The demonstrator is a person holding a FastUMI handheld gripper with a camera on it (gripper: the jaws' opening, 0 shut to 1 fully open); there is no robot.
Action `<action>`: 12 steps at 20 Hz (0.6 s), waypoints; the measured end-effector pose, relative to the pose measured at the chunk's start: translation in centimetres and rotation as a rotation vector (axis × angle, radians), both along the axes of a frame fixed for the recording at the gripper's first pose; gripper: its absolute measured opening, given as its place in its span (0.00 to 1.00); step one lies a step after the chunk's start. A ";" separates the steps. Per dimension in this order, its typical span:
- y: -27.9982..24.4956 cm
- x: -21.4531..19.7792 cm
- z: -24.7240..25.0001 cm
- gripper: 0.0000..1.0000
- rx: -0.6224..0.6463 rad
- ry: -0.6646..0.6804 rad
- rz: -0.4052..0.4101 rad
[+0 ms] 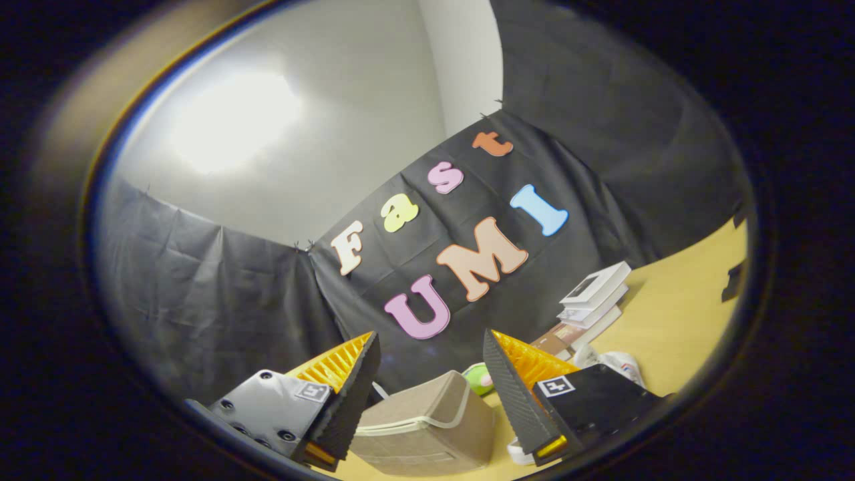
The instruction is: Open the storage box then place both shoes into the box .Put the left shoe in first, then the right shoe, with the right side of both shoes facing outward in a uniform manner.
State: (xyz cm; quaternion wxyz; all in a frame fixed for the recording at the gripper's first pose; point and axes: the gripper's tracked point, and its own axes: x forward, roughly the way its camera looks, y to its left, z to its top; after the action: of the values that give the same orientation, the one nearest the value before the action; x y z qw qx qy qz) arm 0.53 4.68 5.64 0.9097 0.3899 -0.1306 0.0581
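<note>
gripper view: one cam, fisheye, tilted; looks fwd along the fingers.
gripper (431, 391): fingers spread wide, nothing between them but air; not touching anything. Empty.
storage box (427, 421): tan fabric box w/ pale trim band near its top, sits on the surface, seen between the fingers and just ahead/below them. Lid looks closed, flap down flat – judged, not certain at this angle.
shoes: white shoe (618, 364) w/ some red/blue marking, beyond the right finger, partly hidden by it. A white sole edge (518, 451) shows under the right finger – could be 2nd shoe, can't tell. Left vs right shoe: can't tell.
green obj (477, 377): small, round, just behind the box, mostly hidden; unidentified.
book stack (591, 297): white books + a brown one lower down, against the booth wall, well apart from the box.
surface (681, 314): light wood tone, a few dark tape marks far right.
step (judged): start of task, box not yet opened; gripper held above, no approach lined up.
risk 1: soft fabric lid – pinch may grab trim band + wall together, box lifts instead of opening.
risk 2: box light, unanchored – push on lid could slide it into the green obj.
risk 3: shoe ID unclear from here – wrong shoe first, or facing the wrong way.
risk 4: shoes close under right finger – lowering may knock them.
</note>
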 end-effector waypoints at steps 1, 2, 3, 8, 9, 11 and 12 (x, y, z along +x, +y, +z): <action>0.3 0.1 0.0 0.94 0.055 0.002 -0.001; 0.8 0.3 -0.1 0.94 0.113 0.006 0.004; 1.2 0.4 -0.4 0.94 0.178 0.013 0.013; 2.3 1.7 -4.2 0.94 0.475 0.113 0.005; 2.8 1.7 -5.2 0.94 0.529 0.128 0.008; 3.7 2.0 -7.4 0.94 0.623 0.174 0.014; 4.0 2.2 -8.6 0.94 0.661 0.202 0.012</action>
State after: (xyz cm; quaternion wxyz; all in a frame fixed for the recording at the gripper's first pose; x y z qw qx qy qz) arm 2.70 8.69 -2.95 0.7421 0.6682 -0.0493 -0.0208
